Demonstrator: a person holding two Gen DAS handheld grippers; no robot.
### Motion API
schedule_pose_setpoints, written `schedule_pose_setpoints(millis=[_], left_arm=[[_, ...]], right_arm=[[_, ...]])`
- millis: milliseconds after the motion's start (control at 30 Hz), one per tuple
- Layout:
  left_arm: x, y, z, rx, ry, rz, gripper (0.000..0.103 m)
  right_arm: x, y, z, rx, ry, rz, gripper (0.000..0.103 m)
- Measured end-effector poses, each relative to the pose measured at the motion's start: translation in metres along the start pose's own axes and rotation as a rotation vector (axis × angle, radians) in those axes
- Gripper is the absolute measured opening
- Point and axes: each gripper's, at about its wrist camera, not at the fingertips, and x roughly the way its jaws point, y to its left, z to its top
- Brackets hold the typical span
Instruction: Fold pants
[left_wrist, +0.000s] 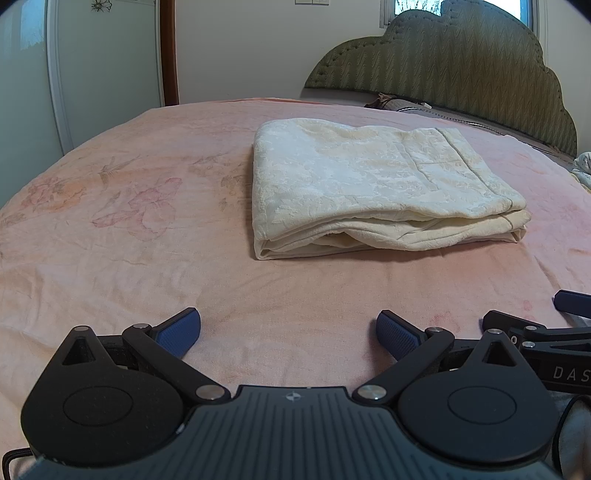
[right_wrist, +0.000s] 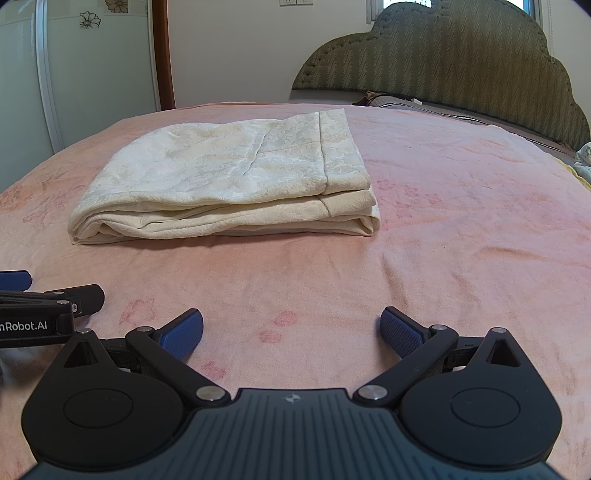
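Cream patterned pants (left_wrist: 373, 188) lie folded into a thick rectangle on the pink bedspread (left_wrist: 129, 258), right of centre in the left wrist view. In the right wrist view the pants (right_wrist: 229, 181) sit left of centre, their layered edges facing me. My left gripper (left_wrist: 288, 332) hovers low over the bedspread, short of the pants, jaws wide open and holding nothing. My right gripper (right_wrist: 291, 332) is open and empty too, a similar distance back. Each gripper shows at the other view's edge: the right gripper (left_wrist: 535, 332) and the left gripper (right_wrist: 44, 306).
A green quilted headboard (right_wrist: 461, 59) stands at the back right with a pillow (right_wrist: 399, 101) at its foot. A white wardrobe (left_wrist: 74, 74) and a brown door frame (left_wrist: 170, 48) rise at the left. A window (left_wrist: 458, 5) is at the top right. Crumpled light fabric (left_wrist: 583, 166) lies at the bed's right edge.
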Motion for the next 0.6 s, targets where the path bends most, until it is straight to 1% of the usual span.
schedule_pose_setpoints(millis=[600], left_arm=[[0.0012, 0.0006, 0.0005, 0.003, 0.006, -0.002, 0.103]], right_arm=[[0.0002, -0.0005, 0.0000, 0.000, 0.000, 0.000, 0.103]])
